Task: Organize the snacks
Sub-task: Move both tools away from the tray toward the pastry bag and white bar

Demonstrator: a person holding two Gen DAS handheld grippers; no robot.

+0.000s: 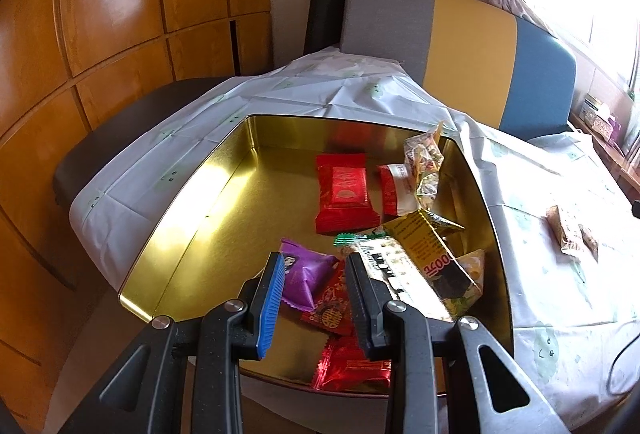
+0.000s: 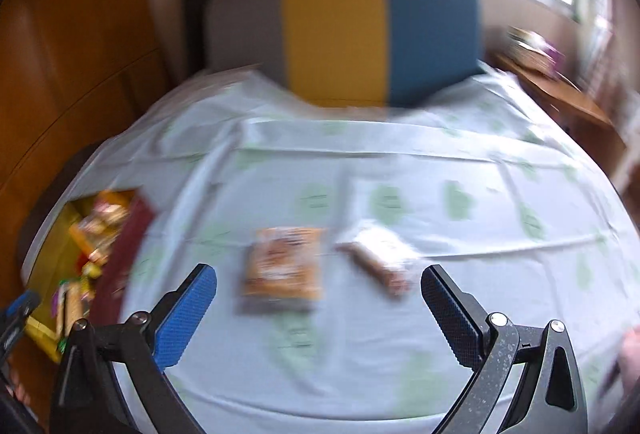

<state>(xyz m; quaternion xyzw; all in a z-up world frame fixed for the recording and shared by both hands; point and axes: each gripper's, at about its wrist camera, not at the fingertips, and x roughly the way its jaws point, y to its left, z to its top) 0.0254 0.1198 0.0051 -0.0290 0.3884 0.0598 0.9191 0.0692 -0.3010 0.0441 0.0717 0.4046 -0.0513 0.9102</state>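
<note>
In the left wrist view, the left gripper (image 1: 316, 274) hangs over the near end of the gold tin (image 1: 200, 194), angled down into it, its fingers (image 1: 272, 298) parted with nothing held between them. Directly beneath the gap lie a purple snack (image 1: 306, 272) and a red packet (image 1: 332, 298), with another red packet (image 1: 352, 366) at the tin's near rim. Deeper in the tin sit a large red packet (image 1: 344, 190), a yellow-and-black packet (image 1: 424, 258) and a crinkled gold wrapper (image 1: 424, 162) leaning on the tin's right wall. The tin rests on the cloth-covered worktop (image 1: 304, 90). In the right wrist view, which is blurred, the right gripper (image 2: 319, 308) is held above the worktop to the right of the tin (image 2: 52, 234), pointing forward and down, its fingers (image 2: 188, 314) spread wide and empty. Two snacks lie on the cloth beyond the fingertips, right of the tin: an orange packet (image 2: 286, 266) and, just beside it, a brown bar (image 2: 380, 258).
</note>
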